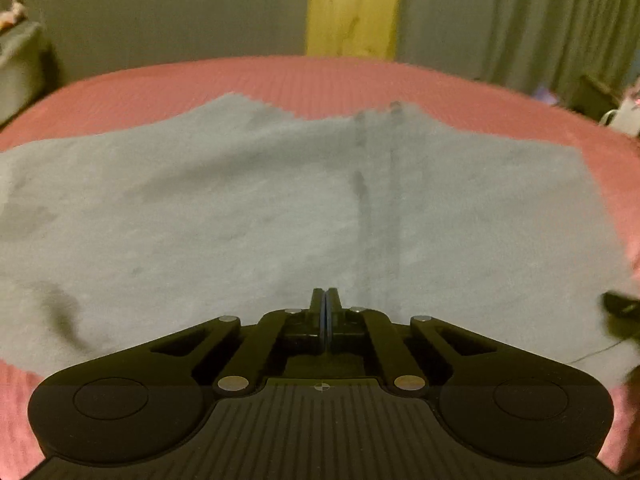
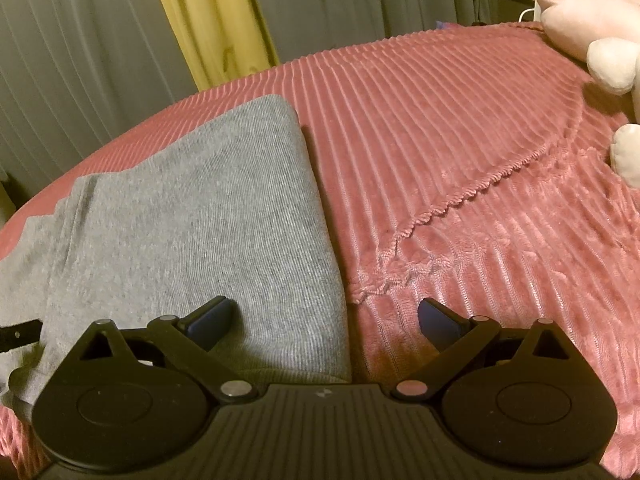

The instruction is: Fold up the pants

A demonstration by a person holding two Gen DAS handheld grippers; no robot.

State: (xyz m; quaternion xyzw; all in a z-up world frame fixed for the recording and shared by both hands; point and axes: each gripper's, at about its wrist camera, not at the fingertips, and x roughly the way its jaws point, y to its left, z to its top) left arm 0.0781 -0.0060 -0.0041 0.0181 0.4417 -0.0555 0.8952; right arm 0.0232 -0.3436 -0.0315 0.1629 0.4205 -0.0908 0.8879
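two claws over grey pants (image 1: 280,208) spread flat on a bed with a ribbed pink bedspread (image 2: 460,152). left claw (image 1: 326,300) has its blue pads pressed together, tips low over the near part of the pants; cannot tell if any fabric is caught between them. right claw (image 2: 324,320) is spread wide, left pad over the grey cloth, right pad over bare bedspread, straddling the pants' right edge (image 2: 320,208). nothing sits between those pads except that edge below.

in the left wrist view the pants run wide across the bed, far edge jagged, a dark seam line (image 1: 394,200) running away from the claw; pink shows along the far side and at both near corners. frame is blurred.

right of the pants edge the bedspread is open, with a scalloped hem (image 2: 480,184) crossing it. a pink and white plush toy (image 2: 592,20) sits at the far right corner, well apart from the pants. grey curtains (image 2: 80,60) and a yellow curtain (image 2: 208,20) hang behind the bed.
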